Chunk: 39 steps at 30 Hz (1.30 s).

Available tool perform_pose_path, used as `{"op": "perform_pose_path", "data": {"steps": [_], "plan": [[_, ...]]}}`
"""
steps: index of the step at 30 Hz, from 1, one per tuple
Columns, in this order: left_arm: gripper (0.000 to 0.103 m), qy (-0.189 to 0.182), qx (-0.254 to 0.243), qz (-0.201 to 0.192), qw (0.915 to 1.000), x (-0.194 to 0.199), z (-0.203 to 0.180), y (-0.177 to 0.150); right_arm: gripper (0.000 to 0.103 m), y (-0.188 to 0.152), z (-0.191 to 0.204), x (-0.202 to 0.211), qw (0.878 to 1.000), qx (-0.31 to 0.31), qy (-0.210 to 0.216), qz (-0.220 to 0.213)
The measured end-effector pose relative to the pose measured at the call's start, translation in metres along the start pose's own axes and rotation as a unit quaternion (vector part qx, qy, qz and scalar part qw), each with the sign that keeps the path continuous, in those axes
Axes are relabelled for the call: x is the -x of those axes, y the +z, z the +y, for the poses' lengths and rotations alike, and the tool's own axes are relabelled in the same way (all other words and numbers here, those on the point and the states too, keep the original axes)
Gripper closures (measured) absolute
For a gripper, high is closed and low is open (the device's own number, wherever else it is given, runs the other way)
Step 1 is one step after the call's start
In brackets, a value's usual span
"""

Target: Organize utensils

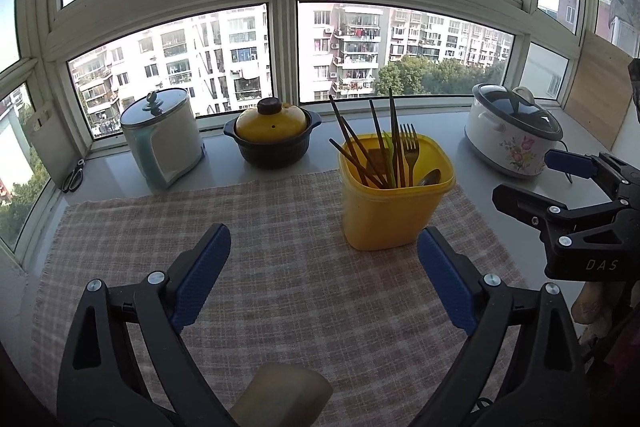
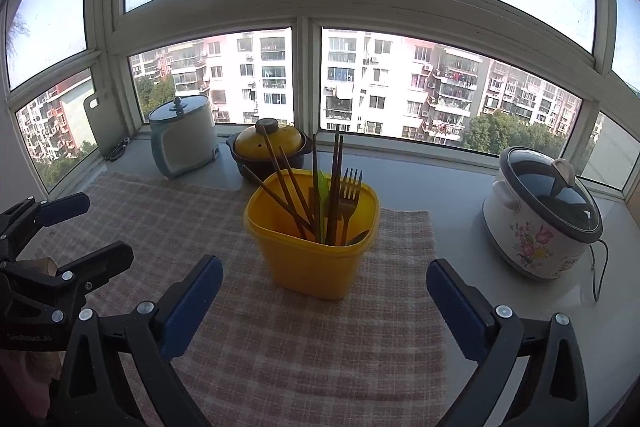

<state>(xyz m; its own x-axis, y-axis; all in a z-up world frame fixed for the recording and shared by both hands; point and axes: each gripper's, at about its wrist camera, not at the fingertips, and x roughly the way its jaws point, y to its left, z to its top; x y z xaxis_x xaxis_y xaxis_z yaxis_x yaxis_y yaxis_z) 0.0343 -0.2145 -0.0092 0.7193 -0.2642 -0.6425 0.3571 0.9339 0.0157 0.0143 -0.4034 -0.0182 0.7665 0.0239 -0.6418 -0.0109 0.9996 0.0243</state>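
A yellow plastic tub [image 1: 394, 205] [image 2: 316, 259] stands on a checked cloth [image 1: 280, 267] [image 2: 280, 339]. It holds several dark chopsticks [image 1: 356, 143] [image 2: 288, 183], a fork [image 1: 410, 151] [image 2: 350, 193], a spoon [image 1: 430, 177] and a green utensil [image 2: 322, 195]. My left gripper [image 1: 324, 239] is open and empty, just in front of the tub and to its left. My right gripper [image 2: 324, 271] is open and empty, with the tub between and beyond its fingers. Each gripper shows in the other's view, the right one [image 1: 536, 183] and the left one [image 2: 96, 227].
On the sill behind stand a pale blue kettle [image 1: 162, 137] [image 2: 184, 135], a dark pot with a yellow lid [image 1: 272, 137] [image 2: 268, 151] and a floral rice cooker [image 1: 512, 131] [image 2: 540, 215] with a cord. Scissors [image 1: 74, 175] lie far left. A wooden board [image 1: 596, 95] leans at right.
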Motion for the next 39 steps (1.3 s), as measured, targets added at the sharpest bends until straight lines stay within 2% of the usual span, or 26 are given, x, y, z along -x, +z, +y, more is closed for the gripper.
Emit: {"op": "perform_pose_path", "data": {"steps": [5,7,26,39], "plan": [[0.006,0.013,-0.001,0.004,0.9999,0.001,0.000,0.000,0.000,-0.002,-0.001,-0.002,1.000,-0.003,-0.002,0.002],[0.000,0.019,0.001,0.005,0.9998,0.001,0.001,0.000,0.000,-0.002,-0.001,-0.003,1.000,-0.002,-0.003,0.004],[0.000,0.051,0.006,0.027,0.9983,-0.012,0.005,0.000,0.000,-0.004,-0.002,-0.009,1.000,-0.006,-0.004,0.010],[0.000,0.062,0.003,0.027,0.9977,-0.018,0.003,0.000,0.000,-0.006,-0.009,-0.020,1.000,-0.012,-0.003,0.020]]}}
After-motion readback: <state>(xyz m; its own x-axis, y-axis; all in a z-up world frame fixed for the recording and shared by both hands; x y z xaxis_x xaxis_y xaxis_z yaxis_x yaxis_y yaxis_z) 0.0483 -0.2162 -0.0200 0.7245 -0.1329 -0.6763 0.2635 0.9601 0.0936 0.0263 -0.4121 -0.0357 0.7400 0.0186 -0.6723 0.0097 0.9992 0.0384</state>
